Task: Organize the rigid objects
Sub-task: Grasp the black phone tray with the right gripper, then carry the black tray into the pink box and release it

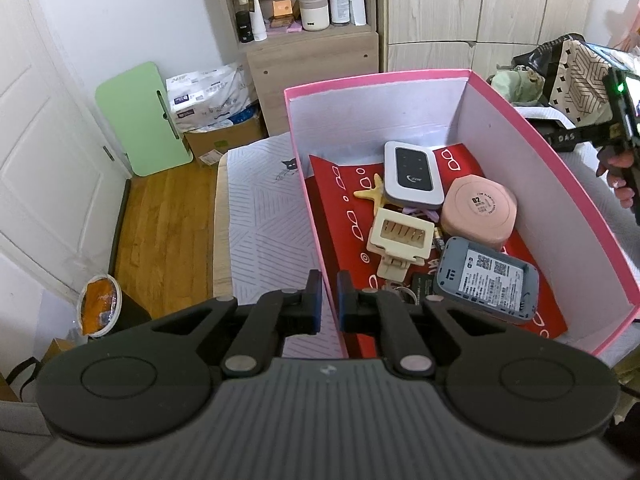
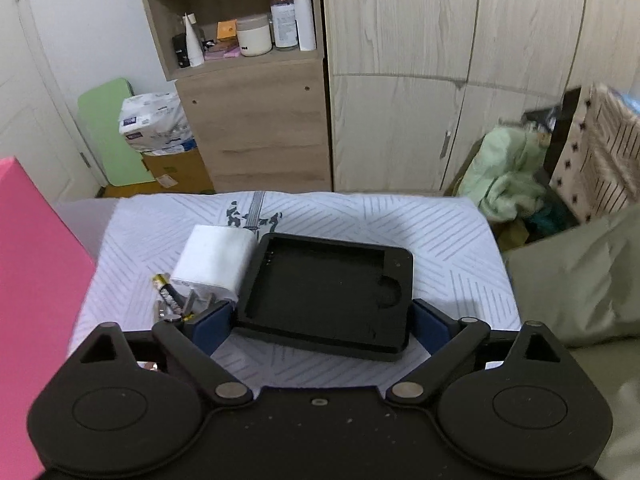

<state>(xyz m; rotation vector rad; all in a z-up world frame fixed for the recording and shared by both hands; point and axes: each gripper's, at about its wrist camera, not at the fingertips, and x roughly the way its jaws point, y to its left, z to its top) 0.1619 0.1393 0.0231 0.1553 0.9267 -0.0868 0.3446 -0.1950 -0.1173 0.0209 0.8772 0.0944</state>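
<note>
My left gripper (image 1: 330, 300) is shut on the left wall of the pink box (image 1: 540, 152), one finger outside and one inside. In the box, on a red sheet (image 1: 340, 216), lie a white-and-black pocket router (image 1: 414, 178), a pink compact (image 1: 478, 212), a cream clip (image 1: 400, 240), a grey device (image 1: 486, 280) with its label up, and a yellow starfish (image 1: 372, 194). My right gripper (image 2: 324, 320) stands wide open around the near end of a black tray-like shell (image 2: 328, 292) on the white cloth. I see no pad pressing on the shell.
A white charger block (image 2: 216, 262) and a battery (image 2: 166, 290) lie just left of the black shell. The pink box's outer wall (image 2: 36, 280) rises at the left. A wooden shelf unit (image 2: 256, 120) and wardrobe stand behind, with green fabric (image 2: 508, 176) and bags to the right.
</note>
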